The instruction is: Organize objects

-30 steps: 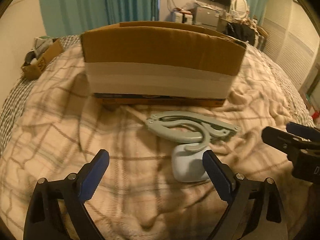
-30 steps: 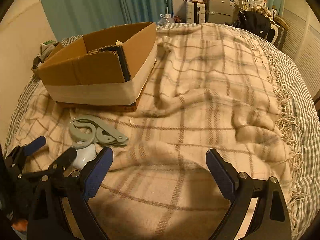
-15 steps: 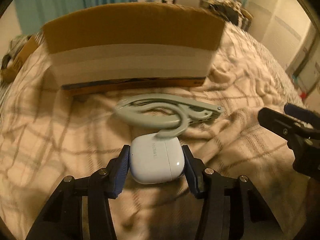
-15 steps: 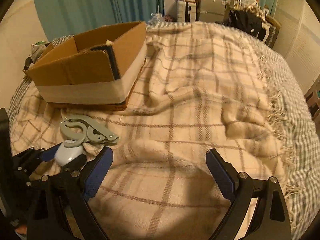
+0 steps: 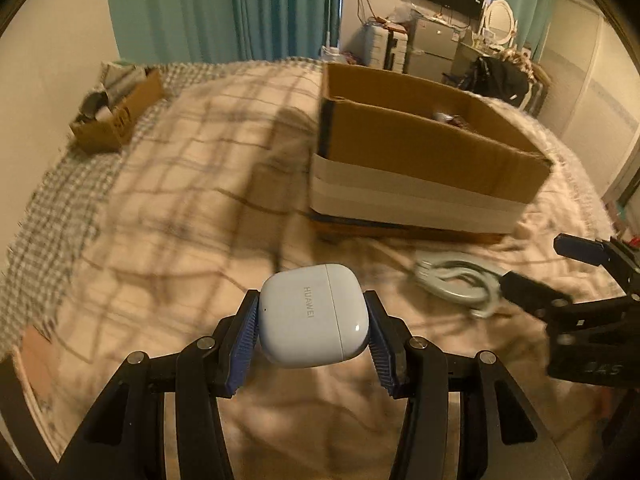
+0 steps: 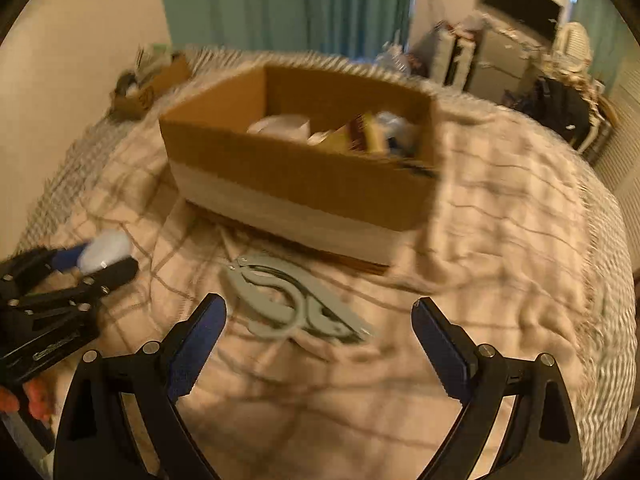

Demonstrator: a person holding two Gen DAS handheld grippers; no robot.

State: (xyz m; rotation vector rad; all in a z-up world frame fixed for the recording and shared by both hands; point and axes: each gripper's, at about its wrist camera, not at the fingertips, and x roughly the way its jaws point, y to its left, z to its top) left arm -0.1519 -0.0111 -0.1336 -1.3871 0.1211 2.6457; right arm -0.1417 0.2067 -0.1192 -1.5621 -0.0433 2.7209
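Note:
My left gripper (image 5: 312, 334) is shut on a white earbud case (image 5: 314, 314), held above the plaid blanket; the same case (image 6: 105, 251) shows at the left of the right wrist view. A grey folding clip-hanger (image 6: 294, 302) lies flat on the blanket just ahead of my right gripper (image 6: 320, 330), which stands open with nothing between its fingers. In the left wrist view the hanger (image 5: 460, 286) lies to the right, by the right gripper's fingers (image 5: 528, 294). An open cardboard box (image 6: 304, 160) with several items inside sits behind the hanger.
A plaid blanket (image 5: 160, 200) covers the bed. A small cardboard box (image 5: 116, 114) of odds and ends sits at the far left edge. Teal curtains, a television and cluttered furniture stand beyond the bed. A checked sheet shows along the bed's edges.
My left gripper closed on the earbud case, lifted it off the blanket and swung left. My right gripper moved left, bringing the hanger in front of its fingers.

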